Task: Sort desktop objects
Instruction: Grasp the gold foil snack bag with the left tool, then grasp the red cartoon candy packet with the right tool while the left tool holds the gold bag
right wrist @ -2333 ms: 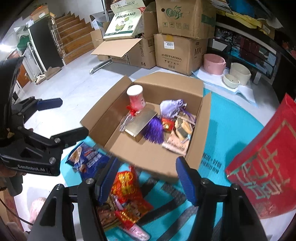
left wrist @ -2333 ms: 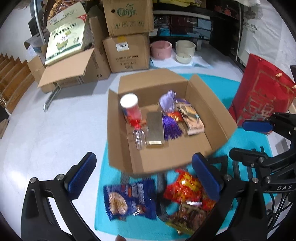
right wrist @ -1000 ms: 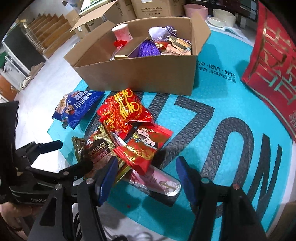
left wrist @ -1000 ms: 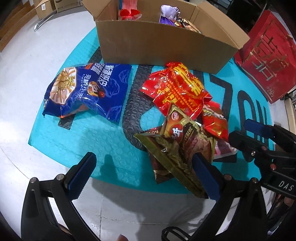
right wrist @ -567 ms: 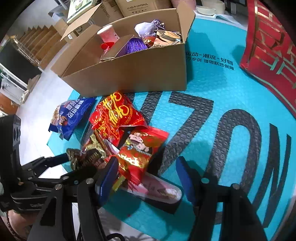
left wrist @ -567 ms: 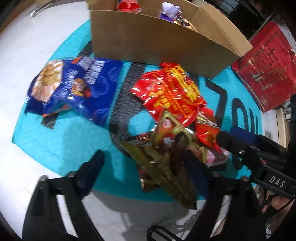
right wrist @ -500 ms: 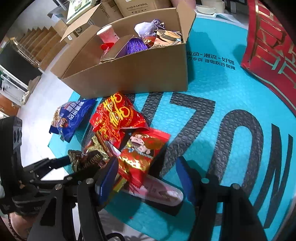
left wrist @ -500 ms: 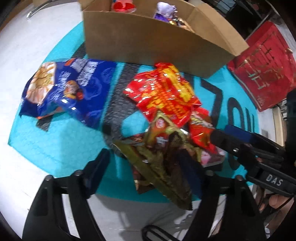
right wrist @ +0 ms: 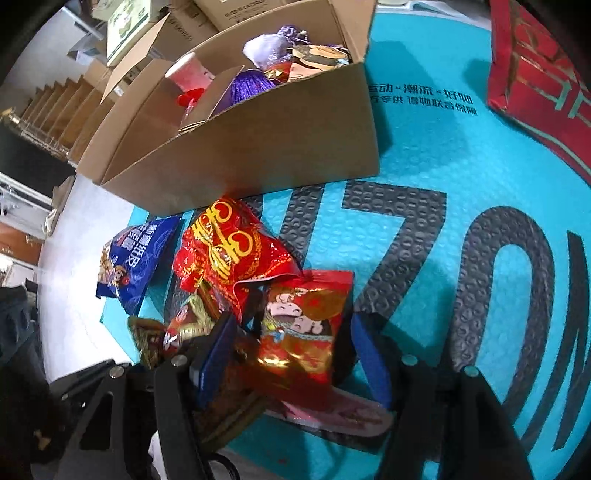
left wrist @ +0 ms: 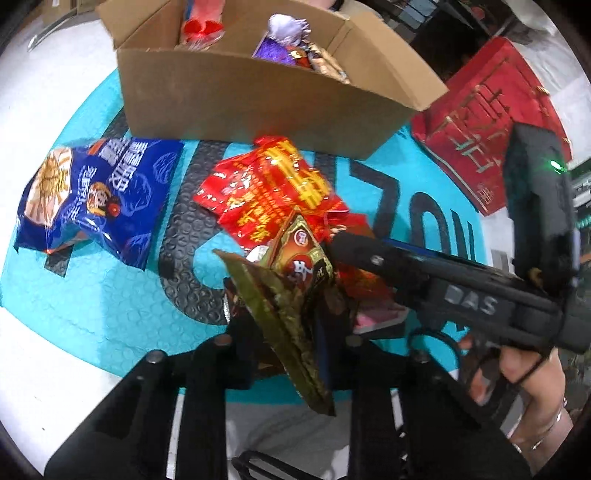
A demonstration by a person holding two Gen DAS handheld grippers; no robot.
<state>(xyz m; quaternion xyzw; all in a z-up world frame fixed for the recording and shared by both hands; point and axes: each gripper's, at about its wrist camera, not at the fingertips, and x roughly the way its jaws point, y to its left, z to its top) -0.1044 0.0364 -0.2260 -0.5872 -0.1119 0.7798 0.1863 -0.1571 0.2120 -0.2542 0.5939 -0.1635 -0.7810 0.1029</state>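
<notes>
The left claw (left wrist: 291,328) is clamped on the brown-and-gold snack packet (left wrist: 291,295), its two black arms drawn together on either side of the crumpled foil so that the packet stands on edge between them. Just beyond that claw lies a large red snack bag with gold lettering (left wrist: 269,192), and further beyond it stands the open cardboard box (left wrist: 258,92) with a purple pouch (left wrist: 284,26) and other items inside. Off to the left claw's left, a blue snack bag (left wrist: 92,199) lies flat on the teal bubble mat (left wrist: 110,302). To its right the right claw's black arm reaches in, held by a hand (left wrist: 517,373).

The right claw (right wrist: 291,354) stands apart, its blue pads (right wrist: 365,354) on either side of a small red packet with a cartoon figure (right wrist: 306,325); whether the pads touch that packet cannot be told. Under the packet, just in front of this claw, lies a pink packet (right wrist: 343,413). A red gift bag (right wrist: 535,62) lies well beyond the right claw, to its right, past the box.
</notes>
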